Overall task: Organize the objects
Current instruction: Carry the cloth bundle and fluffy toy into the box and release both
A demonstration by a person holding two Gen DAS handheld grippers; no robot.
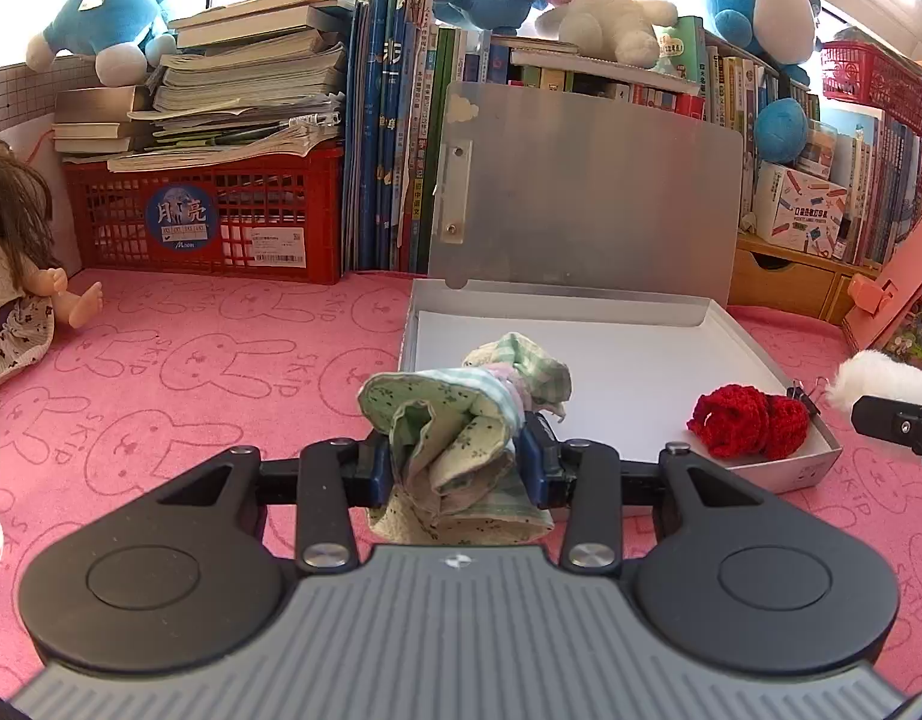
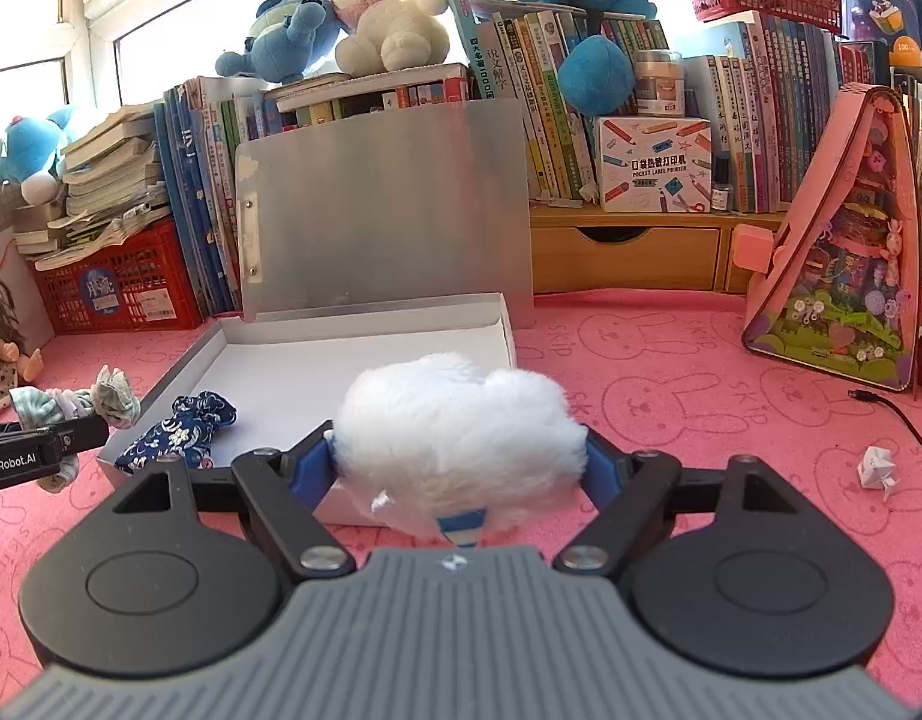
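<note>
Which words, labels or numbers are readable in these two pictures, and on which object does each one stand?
"SKIP", with rabbit outlines: pink mat.
"Moon", under two Chinese characters: round blue sticker on the red crate.
"POCKET LABEL PRINTER", under Chinese characters: white printer box.
"GenRobot.AI": left gripper, seen from the right wrist.
"100": blue box, top right.
Book spines and the crate's white label: too small to read.

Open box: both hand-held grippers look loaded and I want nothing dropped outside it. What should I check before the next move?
1. Left hand-held gripper shut on the green cloth bundle: ok.
2. Right hand-held gripper shut on the white fluffy item: ok.
3. Open box lid up: ok.
4. Bare floor left beside the red knit item: ok.
5. Bundle fully past the box wall: cannot tell.
</note>
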